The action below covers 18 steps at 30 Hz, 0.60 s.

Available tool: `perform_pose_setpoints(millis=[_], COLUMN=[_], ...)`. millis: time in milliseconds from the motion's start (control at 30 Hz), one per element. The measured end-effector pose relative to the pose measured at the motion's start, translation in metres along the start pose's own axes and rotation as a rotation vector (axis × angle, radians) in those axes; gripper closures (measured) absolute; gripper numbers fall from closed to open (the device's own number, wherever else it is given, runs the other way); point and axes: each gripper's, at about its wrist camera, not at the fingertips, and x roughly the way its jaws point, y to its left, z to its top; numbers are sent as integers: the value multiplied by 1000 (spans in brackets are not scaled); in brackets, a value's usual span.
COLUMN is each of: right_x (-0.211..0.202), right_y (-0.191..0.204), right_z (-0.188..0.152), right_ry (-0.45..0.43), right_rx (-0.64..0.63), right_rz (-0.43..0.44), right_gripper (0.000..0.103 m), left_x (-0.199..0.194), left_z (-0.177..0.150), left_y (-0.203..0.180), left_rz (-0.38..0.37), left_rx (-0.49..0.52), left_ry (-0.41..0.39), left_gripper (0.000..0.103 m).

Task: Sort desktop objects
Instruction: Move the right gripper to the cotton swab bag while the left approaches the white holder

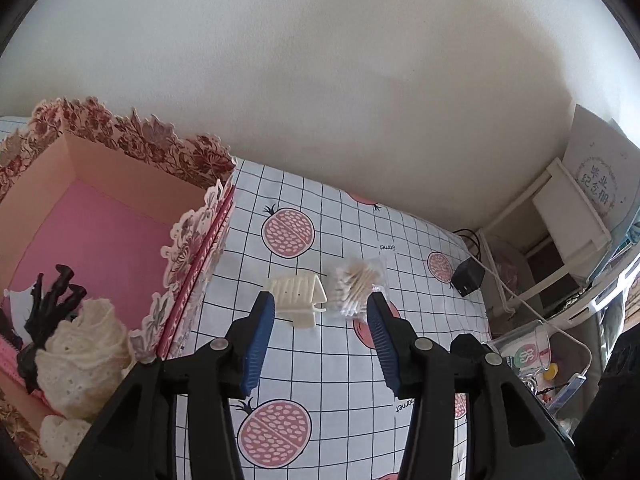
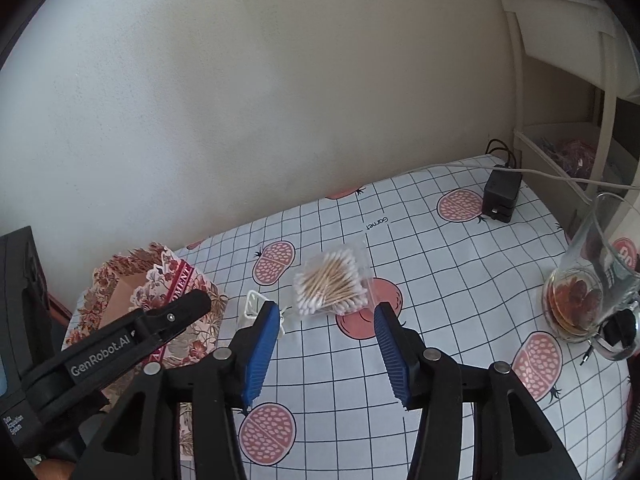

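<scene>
On the pomegranate-print tablecloth (image 1: pixel 340 380) lie a cream plastic clip (image 1: pixel 298 292) and a clear packet of cotton swabs (image 1: pixel 358 284), side by side. My left gripper (image 1: pixel 320 300) hovers just short of them, open, its blue pads empty. A floral box (image 1: pixel 120 208) with a pink inside stands at the left. It holds a cream crochet piece (image 1: pixel 84 356) and a black claw clip (image 1: pixel 52 296). My right gripper (image 2: pixel 327 308) is open too, facing the swab packet (image 2: pixel 330 282), with the clip (image 2: pixel 254 306) by its left pad. One of the left gripper's fingers (image 2: pixel 180 312) reaches over the box (image 2: pixel 120 284).
A black charger (image 2: pixel 500 196) with a white cable (image 2: pixel 560 178) sits near the wall. A glass mug (image 2: pixel 580 300) with brown liquid stands at the right edge. A white shelf unit (image 1: pixel 560 208) and a clear container (image 1: pixel 532 356) close off the right side.
</scene>
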Motion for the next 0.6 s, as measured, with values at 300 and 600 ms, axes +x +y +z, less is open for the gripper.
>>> perform_pose_setpoints(millis=[300, 600], right_x=[56, 89], right_y=[-5, -23], right_z=[-4, 5], right_ry=[79, 124], right_rx=[-45, -9], right_rz=[23, 141], right_gripper=[31, 28], left_x=[46, 65], left_z=[-3, -4], left_y=[5, 14], left_rz=[21, 3], left_rx=[21, 7], left_ry=[50, 55], left_gripper=[52, 53])
